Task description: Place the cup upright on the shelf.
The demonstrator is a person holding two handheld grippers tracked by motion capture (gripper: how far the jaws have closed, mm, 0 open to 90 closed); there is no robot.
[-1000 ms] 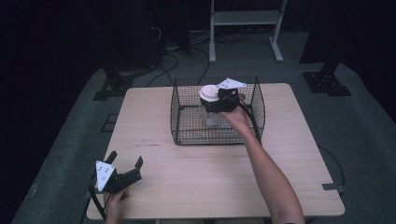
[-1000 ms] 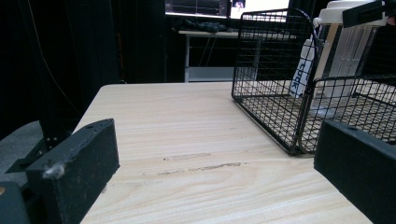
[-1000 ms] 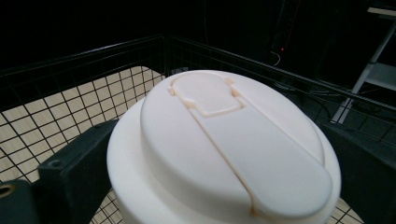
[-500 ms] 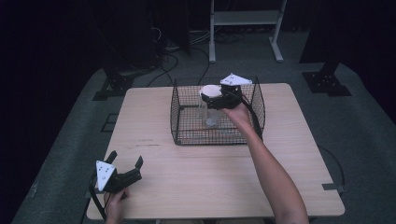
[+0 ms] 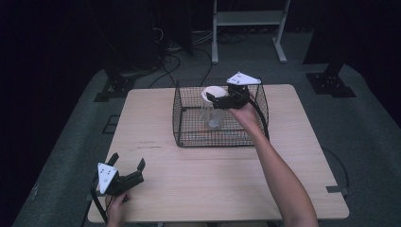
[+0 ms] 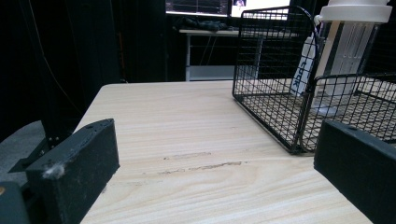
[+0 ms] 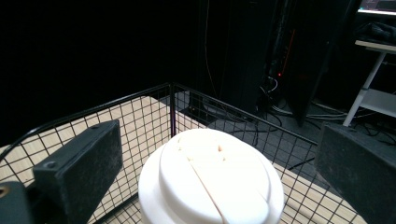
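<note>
jar (image 5: pixel 213 111) with the white lid (image 7: pixel 211 184) is standing inside the wire basket (image 5: pixel 189 124), upper centre of the high view; your right gripper (image 5: pixel 218 100) is hovering wide open around its lid, gripping nothing, so lifting is remaining. your left gripper (image 5: pixel 126 165) is idling open, lower left.

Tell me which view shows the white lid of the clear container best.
The right gripper view: the white lid sits close up between that gripper's open jaws, its top ridges plain. The high view shows the lid small, beside the right gripper over the wire basket. The left gripper view catches only its edge, side on.
</note>
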